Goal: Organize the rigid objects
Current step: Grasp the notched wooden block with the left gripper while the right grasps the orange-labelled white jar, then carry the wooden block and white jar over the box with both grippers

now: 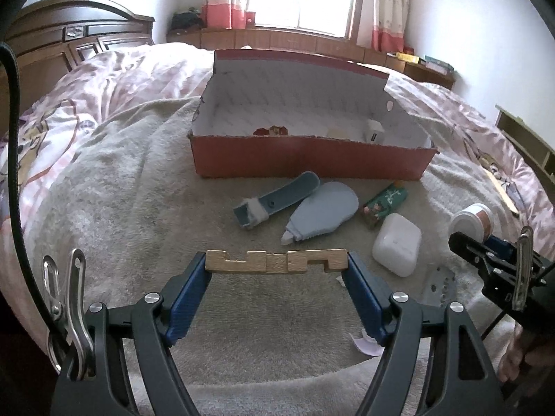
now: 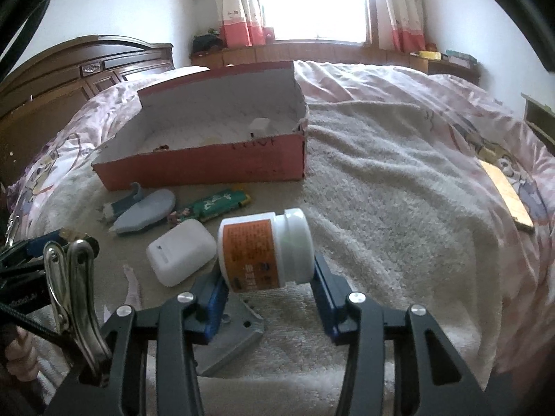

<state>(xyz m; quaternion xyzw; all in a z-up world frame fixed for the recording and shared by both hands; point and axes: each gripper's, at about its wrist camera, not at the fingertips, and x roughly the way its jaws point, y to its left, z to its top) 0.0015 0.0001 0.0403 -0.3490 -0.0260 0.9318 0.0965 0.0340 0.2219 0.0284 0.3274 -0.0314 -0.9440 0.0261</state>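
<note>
The left gripper [image 1: 276,263] points downward over the towel [image 1: 138,180], its jaws spread wide and clamped endwise on one notched wooden block [image 1: 276,261]. The block spans the gap crosswise, each end pressed against a blue pad [image 1: 194,279], and it hangs clear of the towel, on the near side of the box [image 1: 312,159].

The right gripper [image 2: 269,274] also tilts downward, to the right of the box's near corner. Its jaws stand partly closed on one white jar [image 2: 265,251] with an orange label. The jar lies on its side between the pads, lid toward the right finger, base toward the left, and is lifted off the towel.

The red box sits open on the towel, white inside. It holds one white cube-shaped piece [image 1: 374,129] near its right end, one pale flat thing beside that, and one small reddish item toward the middle of the near wall.

Just in front of the box lie four loose things: one blue-grey handled tool [image 1: 277,197], one pale blue flat device [image 1: 324,213], one green packet [image 1: 385,202] and one white case [image 1: 397,244], the case farthest from the box. One grey metal plate [image 2: 230,341] with holes lies under the right gripper, farther still from the box.
</note>
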